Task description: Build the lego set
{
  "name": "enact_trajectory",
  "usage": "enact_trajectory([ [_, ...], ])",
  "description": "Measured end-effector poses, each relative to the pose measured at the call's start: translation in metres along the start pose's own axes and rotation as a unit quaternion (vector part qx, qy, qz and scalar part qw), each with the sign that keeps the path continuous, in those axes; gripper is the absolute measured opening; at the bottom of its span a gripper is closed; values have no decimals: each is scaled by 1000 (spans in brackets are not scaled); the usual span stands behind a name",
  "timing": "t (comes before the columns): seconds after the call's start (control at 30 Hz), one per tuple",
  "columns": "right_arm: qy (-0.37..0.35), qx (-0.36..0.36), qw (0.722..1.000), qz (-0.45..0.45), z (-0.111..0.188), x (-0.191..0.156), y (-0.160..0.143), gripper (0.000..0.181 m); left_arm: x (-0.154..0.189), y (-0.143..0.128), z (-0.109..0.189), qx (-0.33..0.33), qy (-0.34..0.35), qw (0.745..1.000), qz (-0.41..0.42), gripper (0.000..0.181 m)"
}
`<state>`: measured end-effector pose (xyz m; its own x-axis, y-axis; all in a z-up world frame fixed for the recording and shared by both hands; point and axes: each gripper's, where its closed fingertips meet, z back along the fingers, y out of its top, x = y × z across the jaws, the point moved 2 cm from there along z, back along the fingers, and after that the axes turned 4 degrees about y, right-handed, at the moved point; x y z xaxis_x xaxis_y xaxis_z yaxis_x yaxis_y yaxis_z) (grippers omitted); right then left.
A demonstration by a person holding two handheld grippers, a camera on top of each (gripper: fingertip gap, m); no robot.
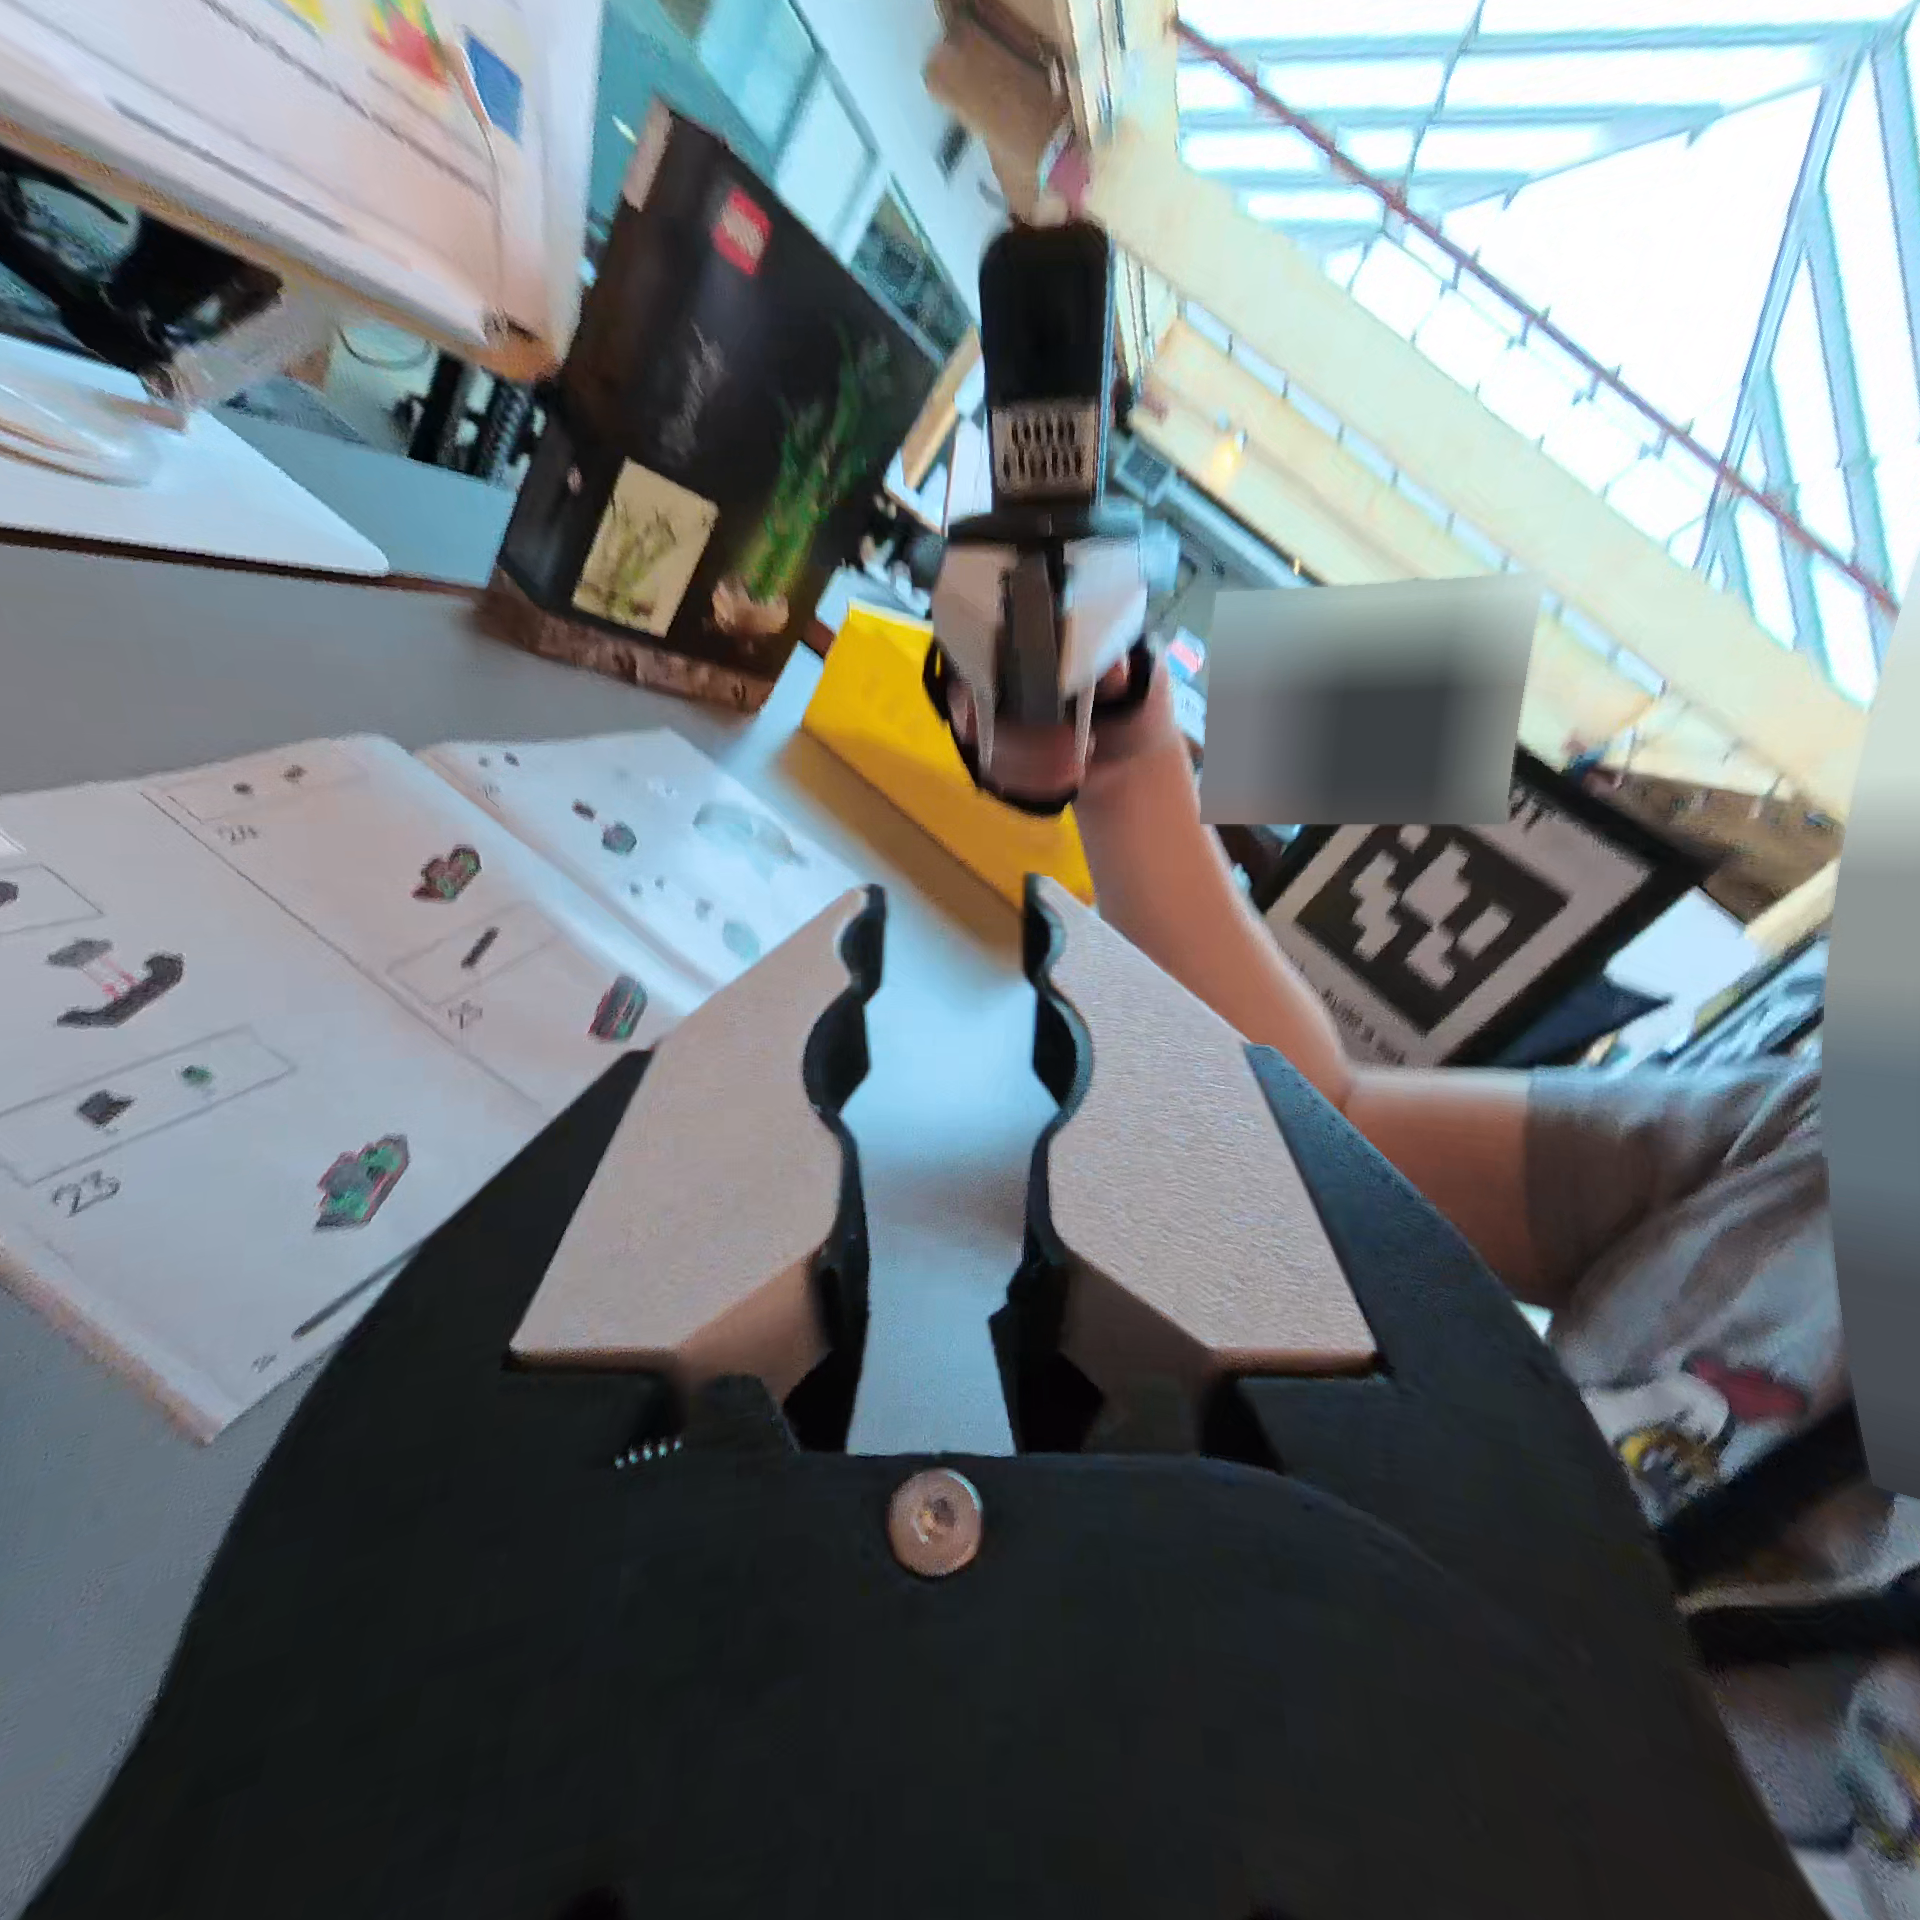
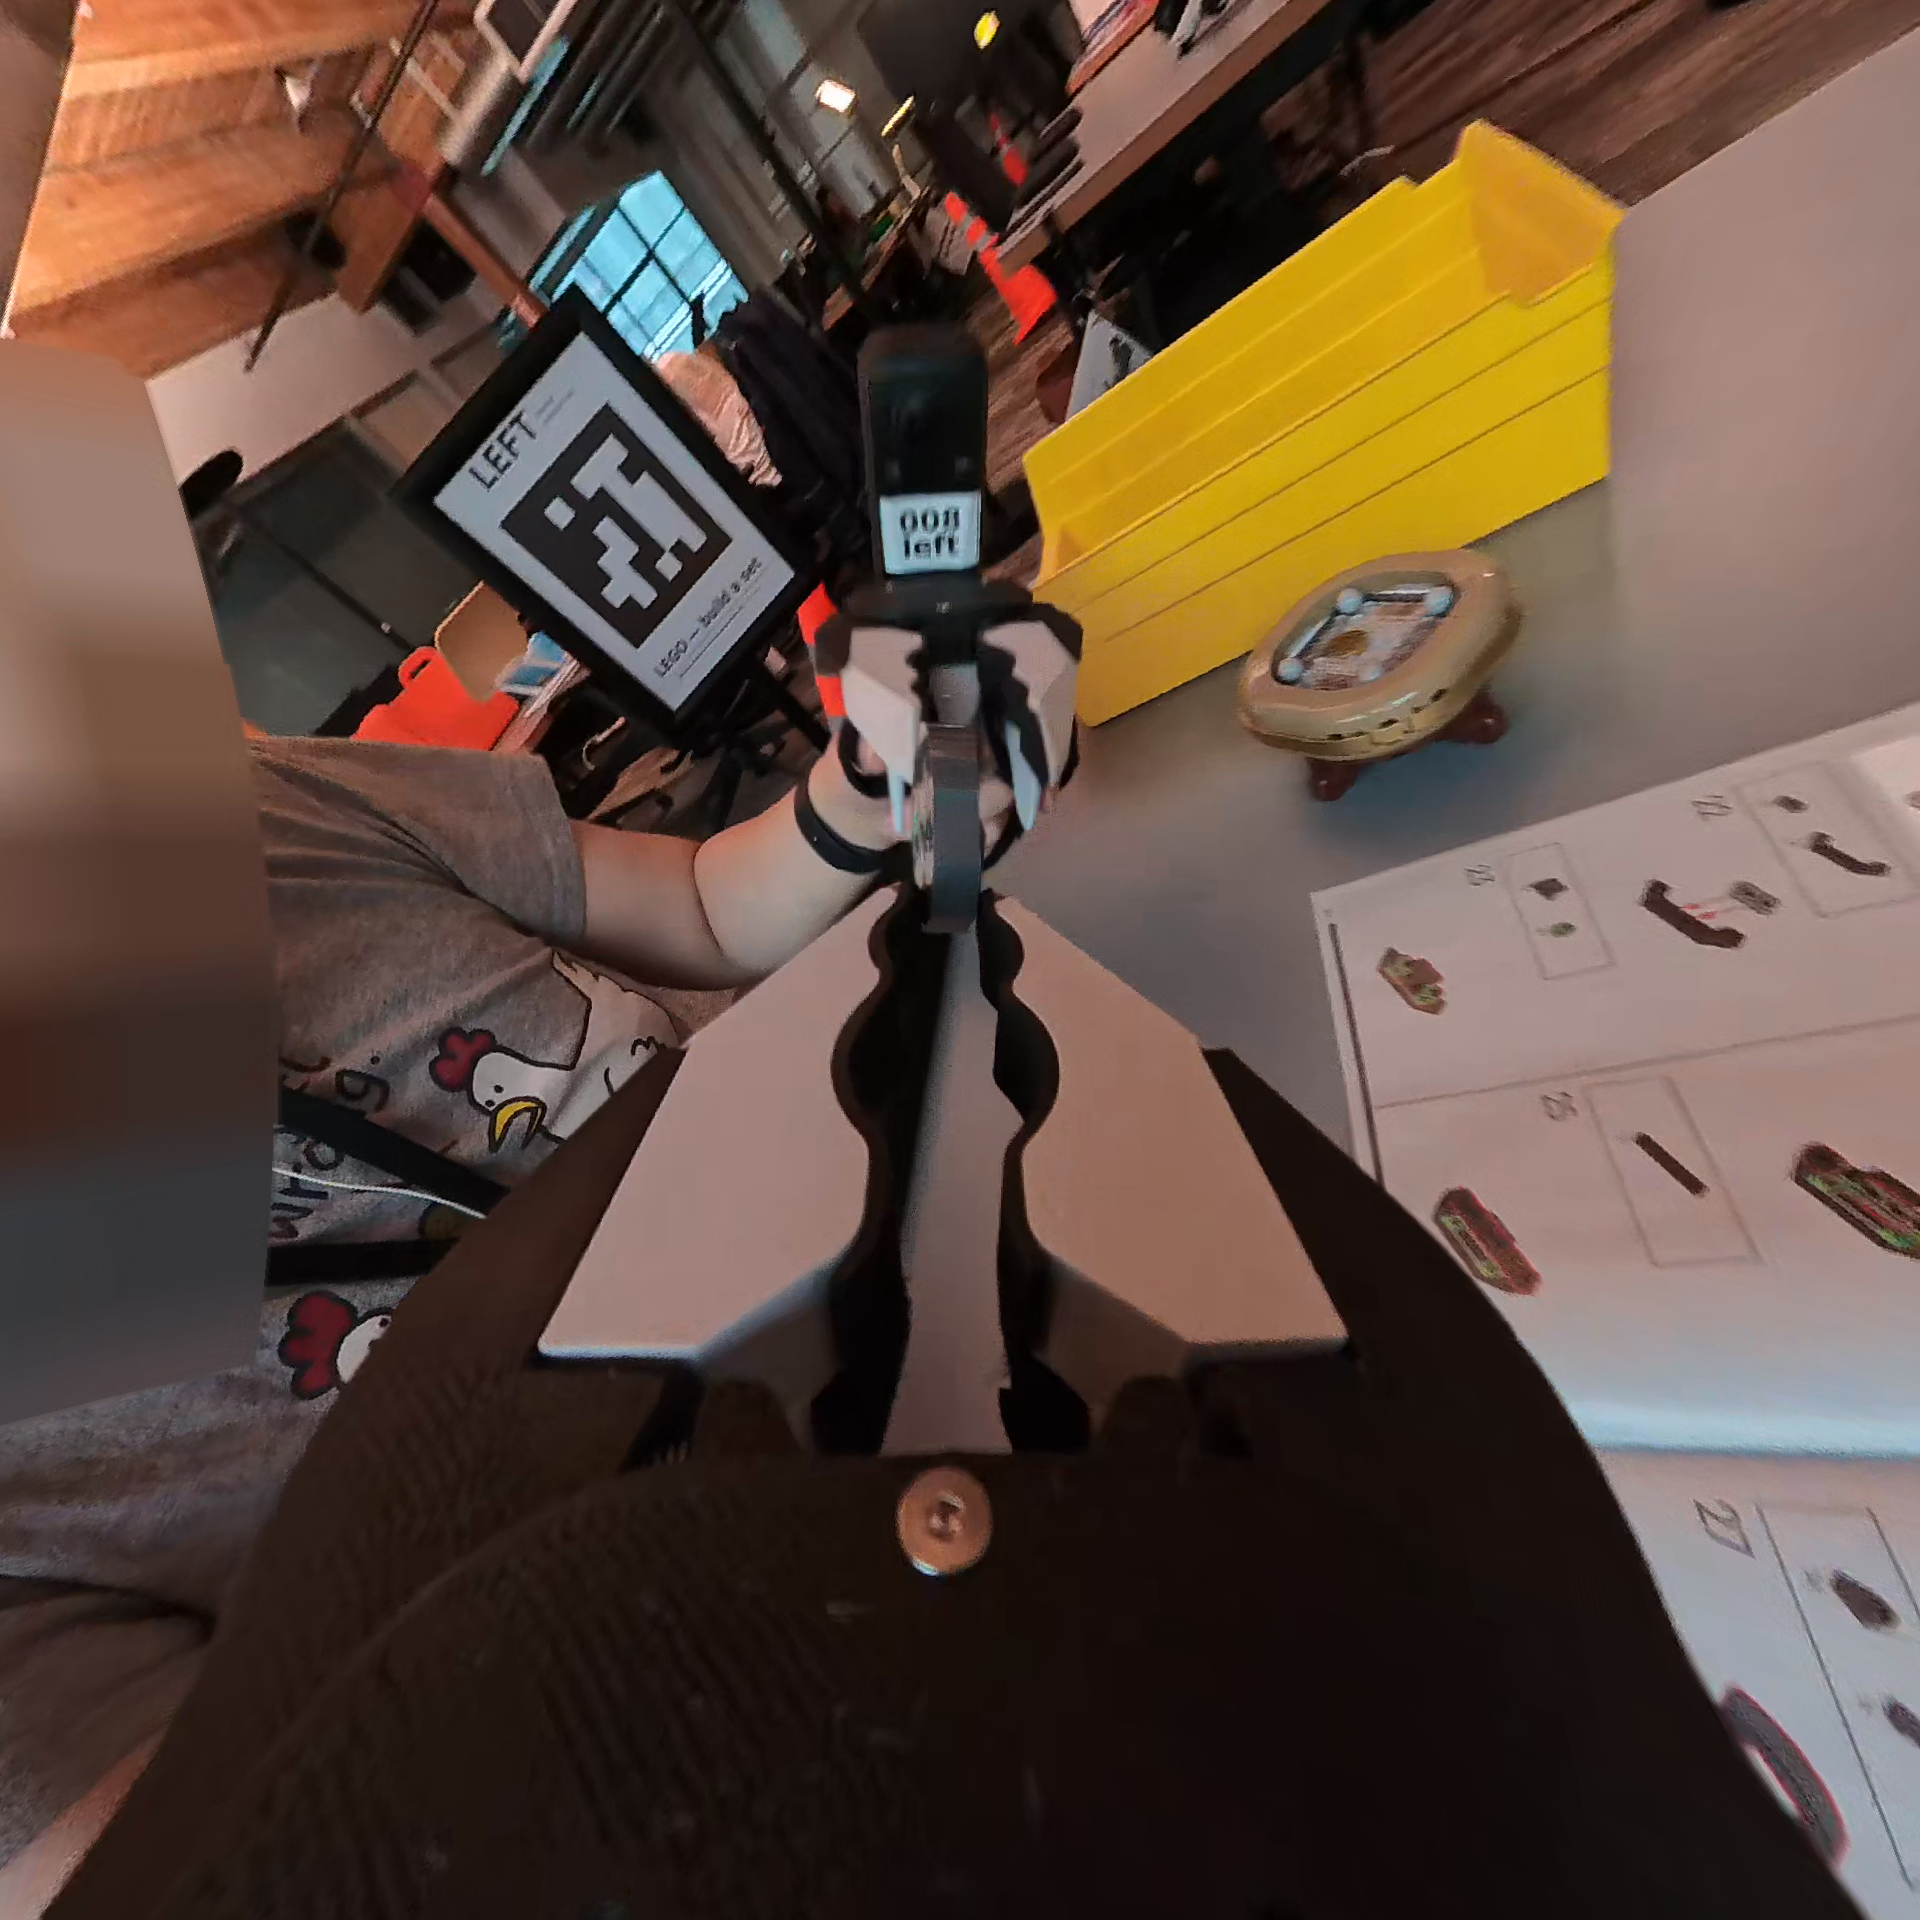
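While the manual (image 2: pixel 1662 1091) lay open, a tan base (image 2: pixel 1377 649) stood on the bench (image 2: pixel 1766 416). Much building seemingly remained. Left gripper (image 1: pixel 954 904) narrowly parted, empty; right gripper (image 2: pixel 940 914) nearly closed, empty.

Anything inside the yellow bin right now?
Cannot tell. The yellow bin sits on the table behind the tan round lego build, but its walls hide the interior in both views; only bare inner wall shows at its far end.

Step numbers run down the open instruction booklet (image 2: pixel 1662 1039). A red brand logo sits on the black box (image 1: pixel 717 416). Print borders the framed marker sign (image 2: pixel 613 520), and a white label rides the far gripper (image 2: pixel 928 532).
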<state>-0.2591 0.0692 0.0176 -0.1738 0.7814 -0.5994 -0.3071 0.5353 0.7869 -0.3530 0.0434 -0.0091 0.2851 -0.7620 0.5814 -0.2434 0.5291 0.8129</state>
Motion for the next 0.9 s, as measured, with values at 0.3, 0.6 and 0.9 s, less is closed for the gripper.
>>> enact_trajectory([
  [0.3, 20, -59, 997, 38, -34, -18, -9, 10, 35, 20, -19, -72, 46, 990, -108, 31],
  [0.6, 19, -52, 997, 53, -36, -17, -7, 9, 38, 7, -25, -101, 20, 991, -80, 9],
  [0.9, -147, -64, 983, 89, 43, 1, -13, 23, -42, -40, 4, -230, 162, 936, -213, 9],
])
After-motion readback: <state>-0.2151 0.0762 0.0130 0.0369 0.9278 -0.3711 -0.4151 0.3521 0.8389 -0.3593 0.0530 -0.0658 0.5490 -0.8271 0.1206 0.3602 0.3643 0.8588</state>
